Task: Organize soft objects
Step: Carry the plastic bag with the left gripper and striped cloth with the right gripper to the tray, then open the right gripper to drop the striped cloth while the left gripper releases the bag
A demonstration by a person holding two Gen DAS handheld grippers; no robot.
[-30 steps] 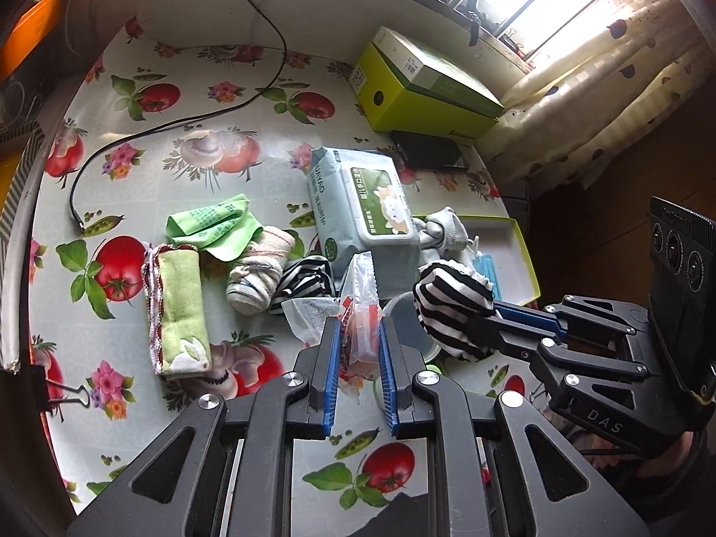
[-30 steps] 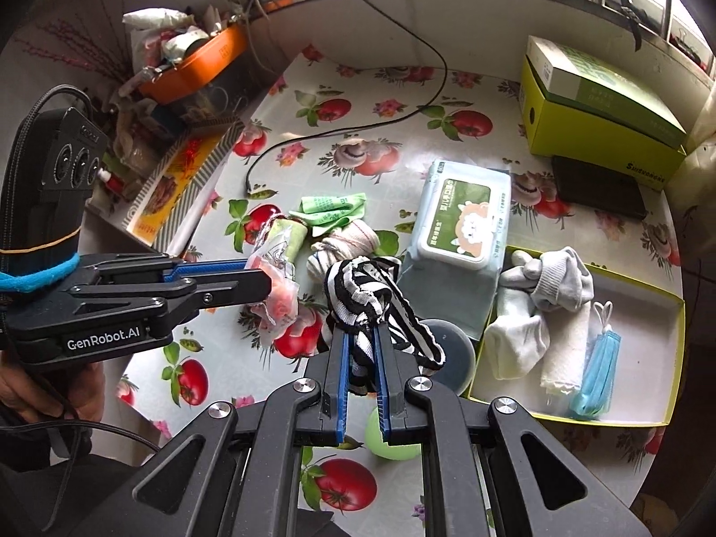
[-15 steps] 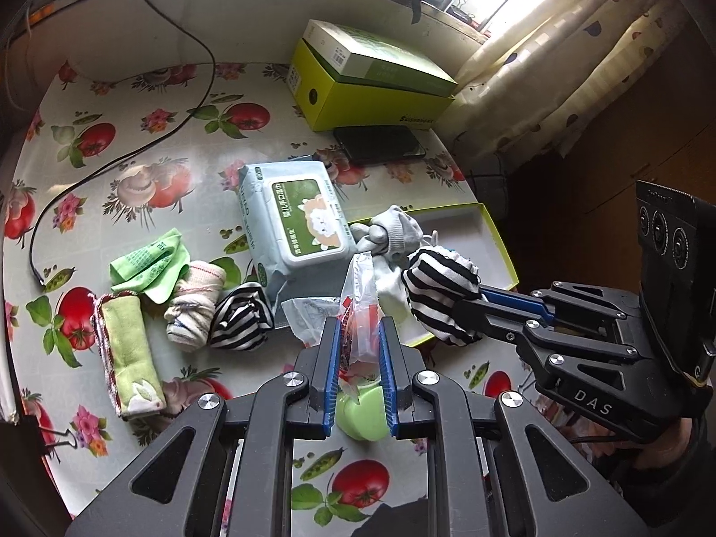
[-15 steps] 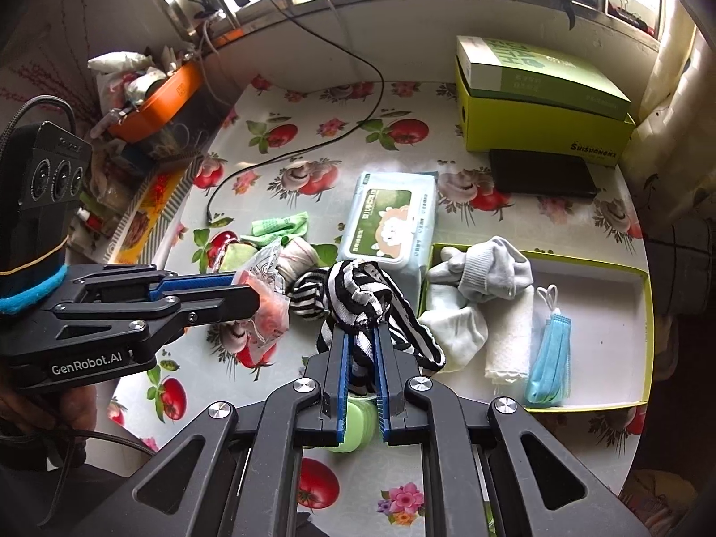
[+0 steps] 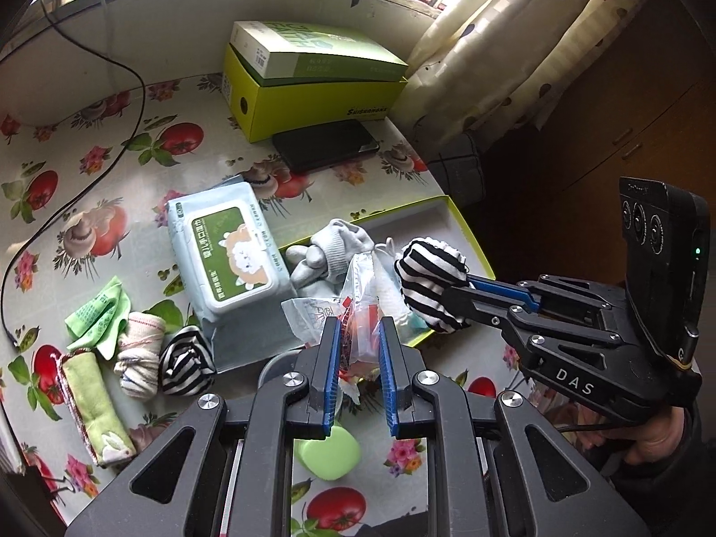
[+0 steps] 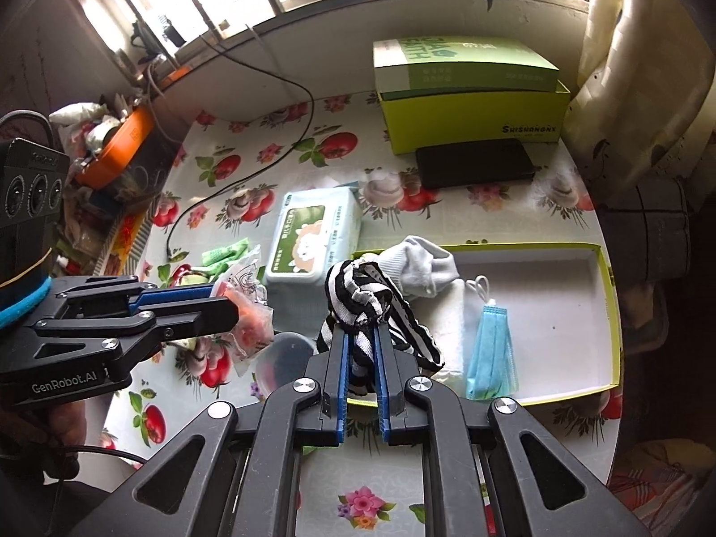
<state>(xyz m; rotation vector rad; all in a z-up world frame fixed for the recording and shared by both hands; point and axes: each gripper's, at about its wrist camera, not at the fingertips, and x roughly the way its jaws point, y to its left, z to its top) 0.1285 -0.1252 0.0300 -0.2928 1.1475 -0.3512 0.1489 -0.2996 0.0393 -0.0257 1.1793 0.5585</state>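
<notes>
My left gripper (image 5: 358, 335) is shut on a clear plastic packet with red contents (image 5: 358, 308), held above the table near the tray's left end. My right gripper (image 6: 360, 340) is shut on a black-and-white striped sock (image 6: 362, 295), hanging over the left part of the yellow-green tray (image 6: 613, 313). In that tray lie grey socks (image 6: 420, 264), a white rolled cloth (image 6: 452, 313) and a blue face mask (image 6: 490, 349). On the table to the left remain a second striped sock (image 5: 185, 360), a pale rolled sock (image 5: 138, 353), a green towel roll (image 5: 94, 398) and a green cloth (image 5: 100, 313).
A wet-wipes pack (image 5: 226, 250) lies beside the tray. A yellow-green box (image 5: 308, 85) and a black phone (image 5: 324, 145) sit at the back. A black cable (image 5: 112, 152) crosses the table. A green round object (image 5: 329, 452) and a clear lid (image 6: 284, 358) lie near the front.
Both grippers have carried their loads to the right, from above the sock pile toward the tray. The striped sock now hangs over the tray's left end; the packet is close beside it.
</notes>
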